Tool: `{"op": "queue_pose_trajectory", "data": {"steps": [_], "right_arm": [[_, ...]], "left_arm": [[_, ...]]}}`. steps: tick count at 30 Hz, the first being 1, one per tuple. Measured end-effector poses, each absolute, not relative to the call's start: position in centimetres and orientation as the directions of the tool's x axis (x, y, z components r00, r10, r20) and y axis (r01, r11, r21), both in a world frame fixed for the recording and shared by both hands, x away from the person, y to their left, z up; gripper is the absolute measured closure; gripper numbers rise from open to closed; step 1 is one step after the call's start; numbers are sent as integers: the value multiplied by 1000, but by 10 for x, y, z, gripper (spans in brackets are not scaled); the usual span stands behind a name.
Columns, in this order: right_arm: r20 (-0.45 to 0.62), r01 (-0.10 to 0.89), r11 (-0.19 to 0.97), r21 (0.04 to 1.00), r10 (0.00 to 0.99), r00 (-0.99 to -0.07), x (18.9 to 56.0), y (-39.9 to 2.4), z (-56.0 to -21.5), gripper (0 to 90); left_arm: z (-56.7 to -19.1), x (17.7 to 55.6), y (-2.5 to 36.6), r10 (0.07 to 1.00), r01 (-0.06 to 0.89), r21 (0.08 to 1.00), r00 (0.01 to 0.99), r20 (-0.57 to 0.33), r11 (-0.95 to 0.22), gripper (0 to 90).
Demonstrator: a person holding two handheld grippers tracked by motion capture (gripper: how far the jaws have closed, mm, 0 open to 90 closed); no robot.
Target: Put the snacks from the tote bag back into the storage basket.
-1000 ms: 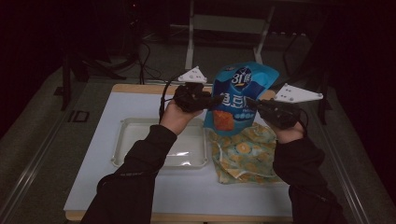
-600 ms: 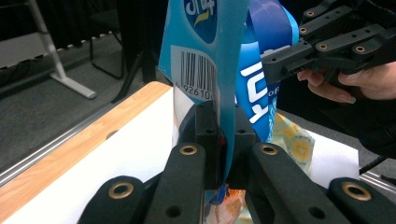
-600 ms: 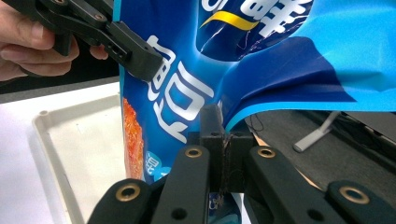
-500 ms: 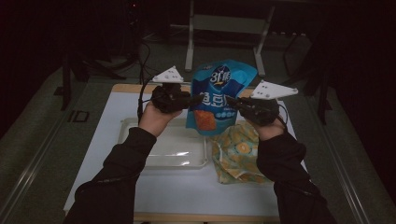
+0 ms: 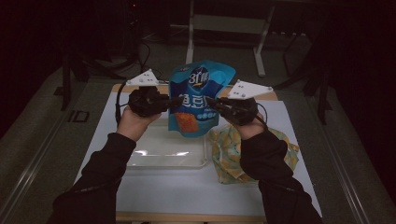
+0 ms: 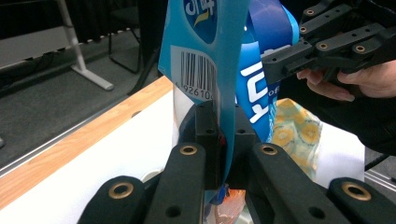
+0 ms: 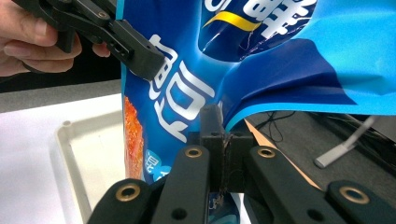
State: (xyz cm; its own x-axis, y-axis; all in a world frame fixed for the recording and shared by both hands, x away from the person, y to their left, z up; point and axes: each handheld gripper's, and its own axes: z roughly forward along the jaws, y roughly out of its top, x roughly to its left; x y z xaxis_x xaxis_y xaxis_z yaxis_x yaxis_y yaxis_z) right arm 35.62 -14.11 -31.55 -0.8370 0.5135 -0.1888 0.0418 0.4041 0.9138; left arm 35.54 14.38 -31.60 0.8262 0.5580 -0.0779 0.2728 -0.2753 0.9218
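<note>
Snack bag (image 5: pixel 200 100), blue, hangs upright in the air between the two grippers, above the far edge of a clear tray (image 5: pixel 168 149). Left gripper (image 5: pixel 172 101) has its jaws clamped tight on the bag's left edge beside the barcode; right gripper (image 5: pixel 211 101) is clamped likewise on the opposite edge. A patterned cloth (image 5: pixel 233 149) lies below the right hand, clear of the bag. Recommendation: keep both pinches level and evenly tensioned, carry the bag squarely over the tray, lower until its base rests, then release both sides together.

Black tool (image 5: pixel 172 101) arms with brass rivets (dark long sleeves (image 5: pixel 100 163))
</note>
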Motion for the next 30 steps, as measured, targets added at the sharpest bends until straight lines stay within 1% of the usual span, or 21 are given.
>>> {"op": "queue_pose_trajectory", "data": {"steps": [7,13,20,23,30], "right_arm": [[-183,34,393,919,501,-846,354,-123,-316,895],[-184,33,395,918,499,-847,351,-115,-319,895],[-169,48,389,920,503,-848,351,-113,-327,895],[-150,67,384,921,509,-848,351,-112,-338,895],[-148,80,394,916,515,-845,352,-108,-354,895]], "left_arm": [[-314,350,163,562,269,921,824,-67,-284,877],[-317,349,170,558,266,920,827,-66,-286,877],[-331,351,173,547,279,917,833,-83,-286,877],[-338,352,174,542,287,914,836,-92,-287,877],[-355,357,177,534,305,909,838,-115,-283,877]]}}
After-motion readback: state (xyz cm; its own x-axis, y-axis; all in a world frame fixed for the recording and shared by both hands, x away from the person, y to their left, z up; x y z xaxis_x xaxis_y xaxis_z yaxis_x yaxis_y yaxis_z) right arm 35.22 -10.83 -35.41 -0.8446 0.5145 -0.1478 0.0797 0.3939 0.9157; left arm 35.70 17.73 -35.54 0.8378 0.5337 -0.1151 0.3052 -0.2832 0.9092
